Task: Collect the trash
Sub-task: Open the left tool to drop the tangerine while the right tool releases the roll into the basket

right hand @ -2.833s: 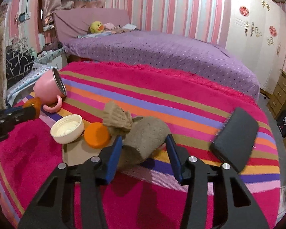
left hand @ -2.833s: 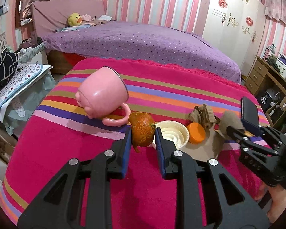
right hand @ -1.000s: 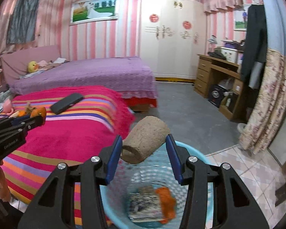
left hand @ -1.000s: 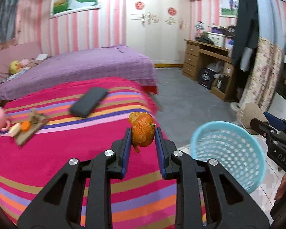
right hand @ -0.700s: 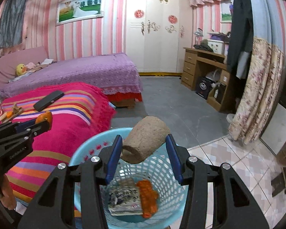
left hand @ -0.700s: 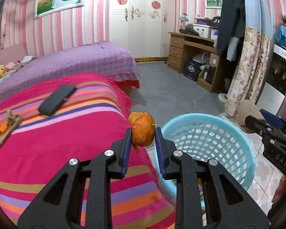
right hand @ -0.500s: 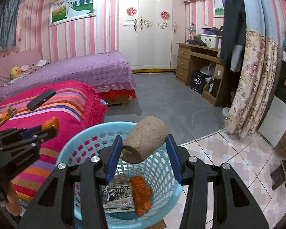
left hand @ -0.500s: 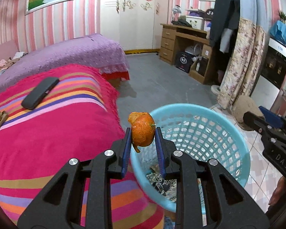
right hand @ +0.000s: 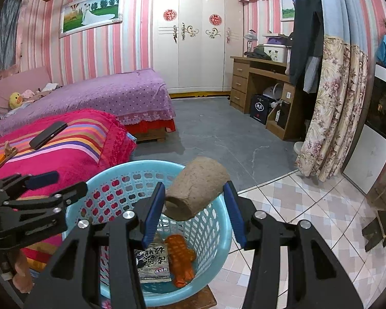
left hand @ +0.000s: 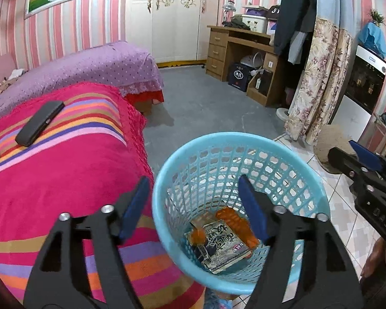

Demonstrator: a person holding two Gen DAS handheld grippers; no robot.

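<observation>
My left gripper [left hand: 194,195] is open and empty over the light blue trash basket [left hand: 308,172]. The orange peel [left hand: 198,234] lies blurred inside the basket beside a printed wrapper [left hand: 218,244] and an orange packet [left hand: 235,222]. My right gripper [right hand: 195,203] is shut on a brown cardboard tube [right hand: 196,190], held above the basket [right hand: 218,231] near its far rim. The right gripper also shows at the right edge of the left wrist view [left hand: 357,159], and the open left gripper shows at the left of the right wrist view [right hand: 61,185].
The basket stands by the corner of a striped pink bed [left hand: 64,170] with a black phone [left hand: 40,122] on it. More scraps [right hand: 2,154] lie on the bed's far left. A wooden desk [right hand: 265,87], a floral curtain [right hand: 329,108] and tiled floor [right hand: 308,206] lie beyond.
My left gripper opened and the orange peel dropped into the basket. Both grippers moved from the bed to over the basket. The right gripper still holds the tube.
</observation>
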